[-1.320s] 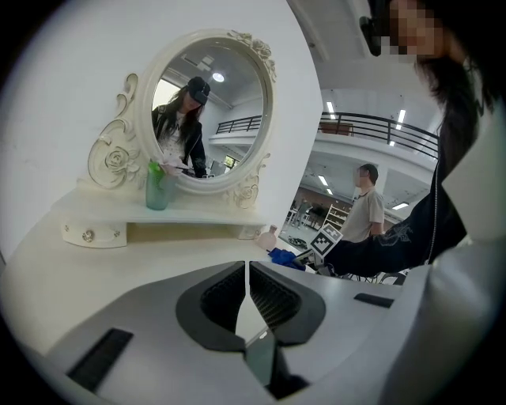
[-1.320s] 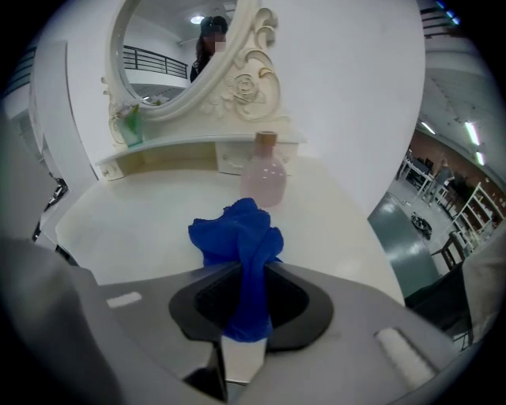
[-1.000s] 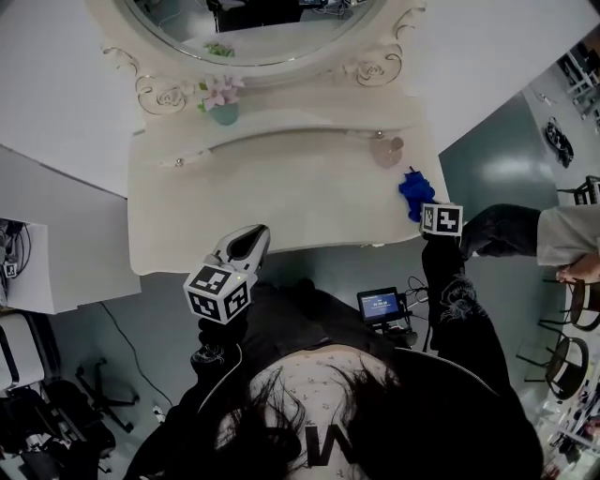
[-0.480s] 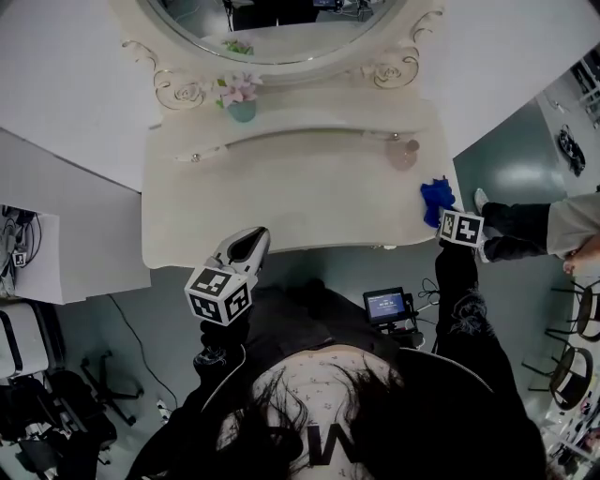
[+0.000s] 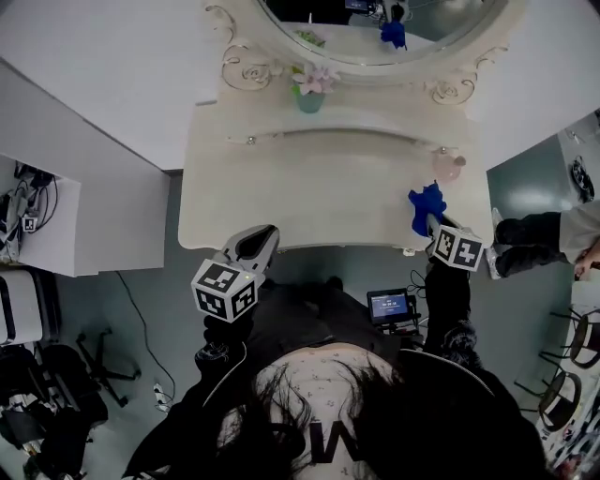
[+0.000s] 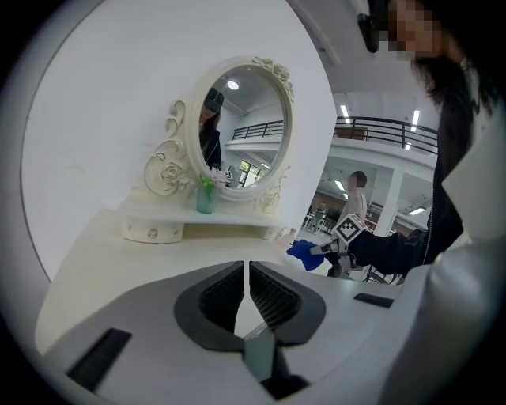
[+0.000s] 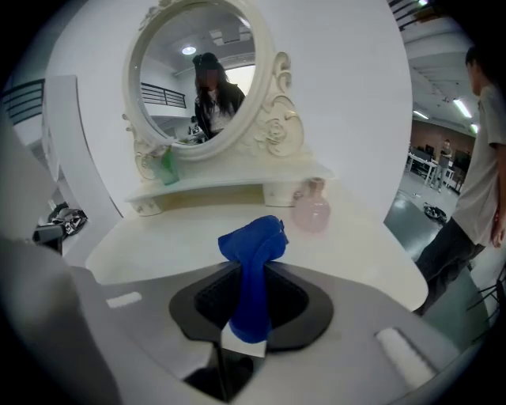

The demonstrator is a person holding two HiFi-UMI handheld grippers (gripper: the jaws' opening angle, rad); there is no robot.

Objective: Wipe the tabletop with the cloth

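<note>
The blue cloth (image 5: 425, 202) is bunched in my right gripper (image 5: 431, 223), which is shut on it above the front right part of the cream tabletop (image 5: 319, 202). In the right gripper view the cloth (image 7: 253, 245) sticks up from between the jaws, with the tabletop (image 7: 174, 229) behind it. I cannot tell whether the cloth touches the surface. My left gripper (image 5: 265, 234) hovers at the table's front edge, left of centre. Its jaws are pressed together on nothing in the left gripper view (image 6: 246, 267). That view also shows the cloth (image 6: 304, 251) off to the right.
An oval mirror (image 5: 375, 28) rises behind a raised shelf (image 5: 347, 127). On the shelf stands a teal vase of pink flowers (image 5: 309, 94). A pink bottle (image 5: 448, 167) sits close behind the cloth. A white cabinet (image 5: 94, 216) adjoins the table's left side. A person (image 5: 548, 239) stands at the right.
The head view has swung, so the table now sits further right in the picture. My right gripper still holds the cloth, now a little further in from the table's right edge. The left gripper has barely moved.
</note>
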